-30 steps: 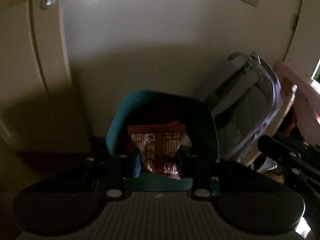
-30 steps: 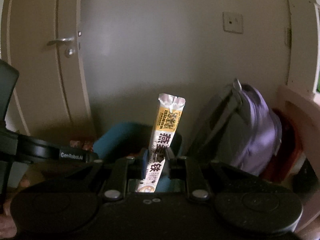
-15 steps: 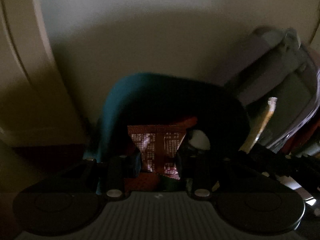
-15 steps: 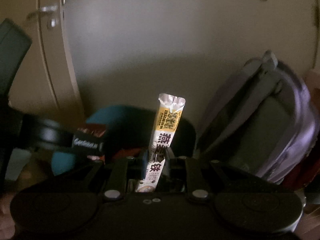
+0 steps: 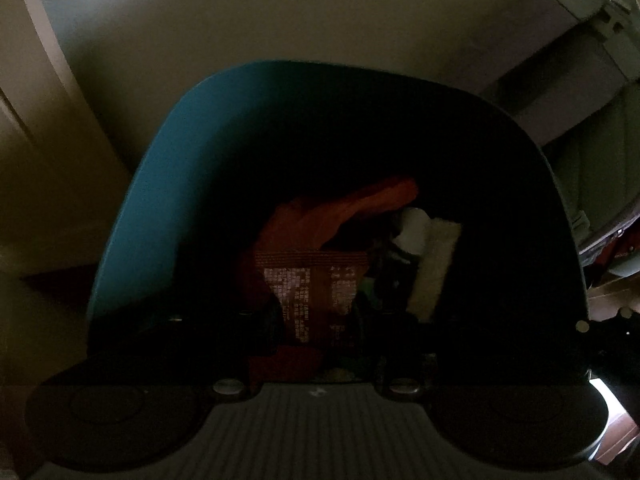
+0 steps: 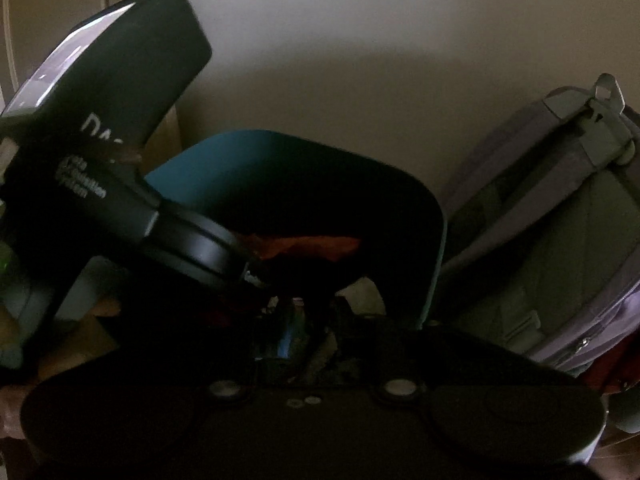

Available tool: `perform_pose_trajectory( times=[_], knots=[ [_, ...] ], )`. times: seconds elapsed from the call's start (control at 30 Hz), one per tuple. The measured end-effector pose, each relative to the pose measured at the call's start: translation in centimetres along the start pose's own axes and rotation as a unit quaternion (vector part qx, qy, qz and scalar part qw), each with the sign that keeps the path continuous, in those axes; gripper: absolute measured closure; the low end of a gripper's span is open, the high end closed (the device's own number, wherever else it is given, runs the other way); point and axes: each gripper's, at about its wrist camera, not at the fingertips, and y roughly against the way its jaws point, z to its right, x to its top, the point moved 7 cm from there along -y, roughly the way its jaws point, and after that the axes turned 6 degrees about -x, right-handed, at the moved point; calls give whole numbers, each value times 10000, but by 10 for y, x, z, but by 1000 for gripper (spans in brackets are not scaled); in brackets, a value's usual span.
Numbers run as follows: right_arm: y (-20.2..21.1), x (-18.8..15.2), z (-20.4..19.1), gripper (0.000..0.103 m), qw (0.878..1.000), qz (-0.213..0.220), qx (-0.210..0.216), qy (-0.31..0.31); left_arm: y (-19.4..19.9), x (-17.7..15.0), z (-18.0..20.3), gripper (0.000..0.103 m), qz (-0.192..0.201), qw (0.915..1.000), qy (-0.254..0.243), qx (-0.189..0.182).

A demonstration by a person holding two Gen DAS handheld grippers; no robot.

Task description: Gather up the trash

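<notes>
A teal trash bin [image 5: 180,132] fills the left wrist view, its inside dark. My left gripper [image 5: 316,314] reaches down into it. Its jaws are opening, and a brown printed wrapper [image 5: 312,288] still stands between them. An orange-red bag [image 5: 344,208] and a pale scrap [image 5: 434,260] lie deeper in the bin. In the right wrist view my right gripper [image 6: 298,314] hangs over the bin [image 6: 248,160] with its jaws opening. The yellow sachet no longer stands between them, and only dim scraps show there. The left gripper's body [image 6: 120,184] crosses from the left.
A grey-lilac backpack [image 6: 540,240] leans on the wall right of the bin and also shows as the backpack [image 5: 592,80] at the upper right. A pale wall [image 6: 360,40] rises behind. A door frame [image 5: 36,60] stands at the left. The light is very dim.
Both grippers have sunk toward and into the bin. The brown wrapper stays between the left fingers. The yellow sachet, upright in the right fingers before, has gone from view.
</notes>
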Motion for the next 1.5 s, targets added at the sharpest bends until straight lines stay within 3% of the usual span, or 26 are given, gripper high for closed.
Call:
perform_pose_trajectory(
  times=[0.07, 0.17, 0.23, 0.3, 0.7, 1.3, 1.4, 1.5],
  knots=[
    [1, -2, 1, 78, 10000, -30, -32, -31, 0, -2, -4, 45, 64, 10000, 53, 41],
    [4, -5, 0, 76, 10000, -16, 30, -43, 4, -4, -5, 37, 166, 9998, 124, 33],
    [11, -5, -2, 66, 10000, 42, 75, -44, 9, -5, -6, 35, 278, 9995, 129, 17],
    [16, -5, -1, 56, 9999, 102, 110, -61, 16, -6, -6, 34, 393, 9992, 121, 16],
    [85, -6, 3, 44, 9988, 466, 66, -109, 104, -32, 11, 29, 1174, 9930, -142, -47],
    [190, -39, 10, 17, 9905, 1243, 63, -582, 216, -131, 14, 29, 2052, 9775, -480, 66],
    [204, -49, 6, 15, 9887, 1389, 51, -560, 228, -149, 16, 21, 2238, 9726, -614, 113],
    [217, -57, 1, 10, 9869, 1507, 95, -574, 239, -168, 19, 21, 2371, 9689, -692, 117]
  ],
)
